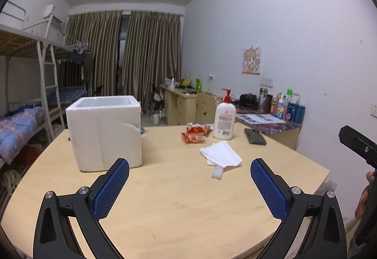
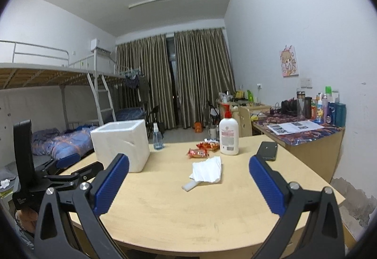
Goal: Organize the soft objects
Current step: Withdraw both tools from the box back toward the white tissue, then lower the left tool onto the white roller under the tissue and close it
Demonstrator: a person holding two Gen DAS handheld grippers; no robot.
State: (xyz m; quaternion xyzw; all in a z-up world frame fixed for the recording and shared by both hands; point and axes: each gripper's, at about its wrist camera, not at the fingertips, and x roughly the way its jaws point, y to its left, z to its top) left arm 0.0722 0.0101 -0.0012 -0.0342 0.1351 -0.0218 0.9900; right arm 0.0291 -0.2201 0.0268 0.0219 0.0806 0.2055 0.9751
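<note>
Two grippers, the left gripper (image 1: 189, 166) and the right gripper (image 2: 188, 163), hang over the table (image 1: 176, 200), fingers wide apart, holding nothing. White tissues (image 1: 221, 155) lie mid-frame, right of the foam box (image 1: 106, 131).

Each gripper has a black plastic frame of two curved arms with teardrop cut-outs, joined by silver round-headed screws. The left gripper (image 1: 190, 171) and the right gripper (image 2: 189, 169) carry long blue pads (image 1: 110, 190) with a fine diamond grid. From the left wrist, the other unit shows as a black angular body with a small screw.
</note>
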